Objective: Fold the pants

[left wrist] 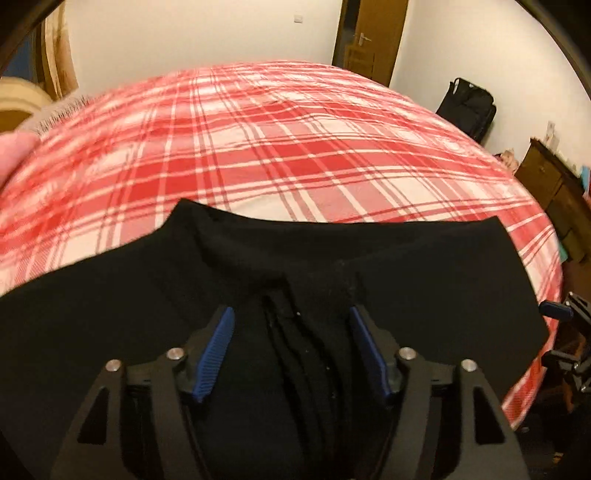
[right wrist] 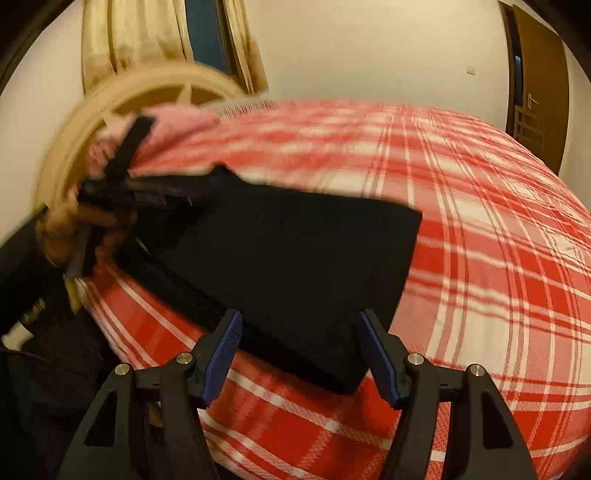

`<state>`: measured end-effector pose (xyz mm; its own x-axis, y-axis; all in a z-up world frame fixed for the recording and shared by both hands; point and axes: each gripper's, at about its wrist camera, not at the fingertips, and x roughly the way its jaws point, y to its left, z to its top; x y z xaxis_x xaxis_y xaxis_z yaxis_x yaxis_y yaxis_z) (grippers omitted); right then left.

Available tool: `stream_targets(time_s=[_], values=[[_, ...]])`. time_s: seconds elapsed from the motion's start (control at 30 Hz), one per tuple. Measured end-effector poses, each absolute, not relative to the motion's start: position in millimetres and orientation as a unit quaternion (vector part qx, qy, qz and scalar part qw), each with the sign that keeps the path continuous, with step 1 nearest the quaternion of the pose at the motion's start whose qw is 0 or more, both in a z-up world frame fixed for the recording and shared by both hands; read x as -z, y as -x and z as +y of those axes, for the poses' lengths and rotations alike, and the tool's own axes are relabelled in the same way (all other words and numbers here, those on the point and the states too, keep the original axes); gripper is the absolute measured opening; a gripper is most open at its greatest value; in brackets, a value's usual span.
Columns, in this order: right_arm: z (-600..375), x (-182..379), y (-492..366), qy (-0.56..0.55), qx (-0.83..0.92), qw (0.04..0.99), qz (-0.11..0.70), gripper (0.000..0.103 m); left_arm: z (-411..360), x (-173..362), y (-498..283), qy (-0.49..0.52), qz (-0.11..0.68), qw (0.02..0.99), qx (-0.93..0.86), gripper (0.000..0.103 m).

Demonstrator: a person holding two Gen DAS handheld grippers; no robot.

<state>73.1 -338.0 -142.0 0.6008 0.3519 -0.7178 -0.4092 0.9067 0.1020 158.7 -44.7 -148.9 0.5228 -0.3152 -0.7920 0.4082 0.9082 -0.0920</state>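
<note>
Red-and-white plaid bedding (left wrist: 295,147) covers the bed that fills both views, with pale walls and a wooden door (left wrist: 373,37) behind it. On this cover lie the black pants (right wrist: 288,258), folded into a thick slab near the bed's near edge.

From the right wrist, the folded pants reach from the upper left down to a corner that sits between the blue pads (right wrist: 221,354) of the right gripper (right wrist: 301,347). Its jaws stand spread wide, one finger at either side of that corner, not pinching the cloth.

From the left wrist, the dark fabric spreads across the lower half of the picture, and a bunched ridge of it runs straight up the gap of the left gripper (left wrist: 291,343). Those jaws are also spread, the pads clear of the ridge.

At the pants' far end in the right view, a blurred hand (right wrist: 70,229) holds the other tool. A pink pillow (right wrist: 177,122) lies against the cream headboard (right wrist: 147,85), gold curtains (right wrist: 147,33) above.
</note>
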Motion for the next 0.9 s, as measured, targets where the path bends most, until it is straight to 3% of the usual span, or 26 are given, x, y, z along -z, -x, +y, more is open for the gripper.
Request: stream_targets(time_s=[0.13,0.23,0.33,0.43,0.57,0.73,0.9], values=[[-336.1,138.0,-72.8,0.031,-0.215,0.896,0.387,0.066,-32.6,132.5,-151.2,-0.027,0.417,0.886,0.2,0.07],[-334.4,134.9,-76.4,0.006,-0.23,0.893,0.387,0.066,-27.3,131.2,-155.8,-0.042,0.408,0.896,0.169,0.081],[-319.2,153.2,-82.2,0.046,-0.226,0.874,0.428,0.068,-23.4,144.5,-161.6,-0.032,0.432,0.886,0.163,0.081],[-306.6,151.2,-73.4,0.1,-0.218,0.876,0.419,0.068,-9.7,141.5,-152.4,-0.005,0.425,0.888,0.176,0.081],[-296.3,133.9,-79.8,0.079,-0.248,0.878,0.402,0.068,12.1,131.1,-140.8,0.005,0.414,0.896,0.161,0.082],[-244.6,115.3,-114.0,0.089,-0.277,0.88,0.376,0.068,58.6,116.2,-128.8,0.023,0.392,0.912,0.118,0.092],[-184.0,122.4,-136.6,0.105,-0.319,0.865,0.373,0.068,113.8,110.0,-115.5,0.019,0.372,0.926,0.064,0.095]])
